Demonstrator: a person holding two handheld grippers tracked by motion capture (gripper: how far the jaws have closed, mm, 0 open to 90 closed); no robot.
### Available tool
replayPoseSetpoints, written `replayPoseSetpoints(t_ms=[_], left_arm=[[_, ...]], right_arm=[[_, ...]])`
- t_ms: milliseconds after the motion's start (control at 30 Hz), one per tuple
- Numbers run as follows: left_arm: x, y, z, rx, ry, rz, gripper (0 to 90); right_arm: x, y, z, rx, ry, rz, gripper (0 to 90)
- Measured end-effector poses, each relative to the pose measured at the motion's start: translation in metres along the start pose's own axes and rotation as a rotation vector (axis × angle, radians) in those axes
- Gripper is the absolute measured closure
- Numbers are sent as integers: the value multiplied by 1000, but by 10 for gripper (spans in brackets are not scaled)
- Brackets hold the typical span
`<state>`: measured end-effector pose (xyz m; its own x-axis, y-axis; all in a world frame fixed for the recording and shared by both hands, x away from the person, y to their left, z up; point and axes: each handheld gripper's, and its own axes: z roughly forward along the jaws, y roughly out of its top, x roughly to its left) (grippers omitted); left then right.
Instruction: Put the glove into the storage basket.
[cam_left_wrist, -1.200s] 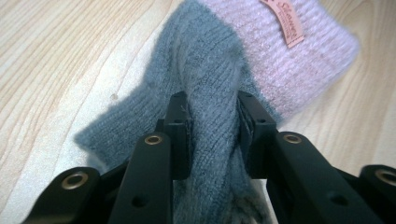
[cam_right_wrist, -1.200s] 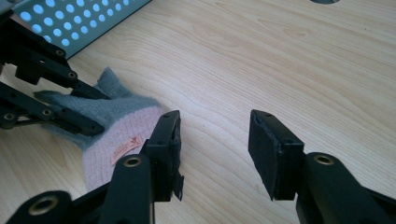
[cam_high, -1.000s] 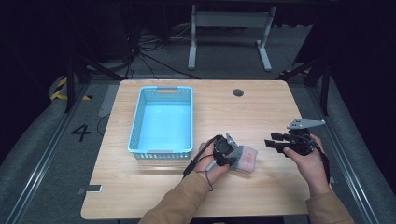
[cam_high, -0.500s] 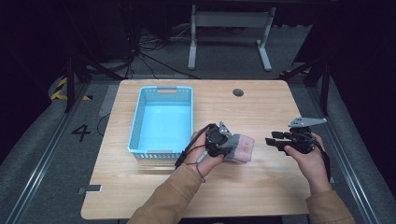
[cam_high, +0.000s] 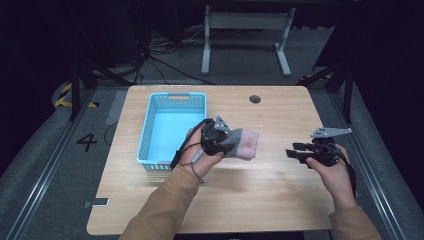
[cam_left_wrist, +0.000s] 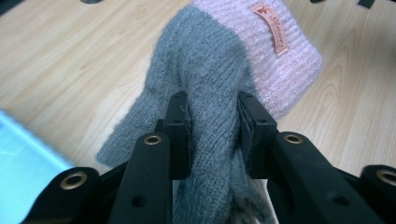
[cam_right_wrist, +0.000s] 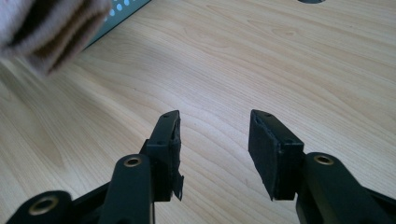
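Observation:
A folded knit sock bundle (cam_high: 242, 144), grey with a pink ribbed cuff (cam_left_wrist: 280, 56) and a small label, hangs above the table just right of the blue basket (cam_high: 150, 131). My left gripper (cam_high: 226, 141) is shut on its grey part (cam_left_wrist: 212, 93), which bulges between the two black pads. At the right of the table my right gripper (cam_high: 294, 151) is held low over the wood, jaws pointing left toward the bundle. Its jaws (cam_right_wrist: 215, 140) stand open with bare wood between them. The bundle's cuff end (cam_right_wrist: 44, 32) shows blurred at the upper left of the right gripper view.
The blue slatted basket stands on the left half of the wooden table (cam_high: 280, 200). A round cable hole (cam_high: 255, 99) sits near the far edge. A small tag (cam_high: 96, 203) lies at the front left corner. Metal frame legs (cam_high: 245, 45) stand beyond the table.
My left gripper has lifted the sock bundle off the table and carried it up and away from the front edge, beside the basket. The right gripper has stayed where it was.

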<state>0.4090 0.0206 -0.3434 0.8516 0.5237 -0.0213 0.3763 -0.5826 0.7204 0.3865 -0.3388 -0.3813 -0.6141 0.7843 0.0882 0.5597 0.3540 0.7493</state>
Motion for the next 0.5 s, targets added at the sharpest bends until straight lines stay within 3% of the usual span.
replayPoseSetpoints(t_ms=[500], left_arm=[[40, -14, -40, -30, 59, -42, 692]], right_arm=[[-1, -6, -3, 7, -11, 9, 541]])
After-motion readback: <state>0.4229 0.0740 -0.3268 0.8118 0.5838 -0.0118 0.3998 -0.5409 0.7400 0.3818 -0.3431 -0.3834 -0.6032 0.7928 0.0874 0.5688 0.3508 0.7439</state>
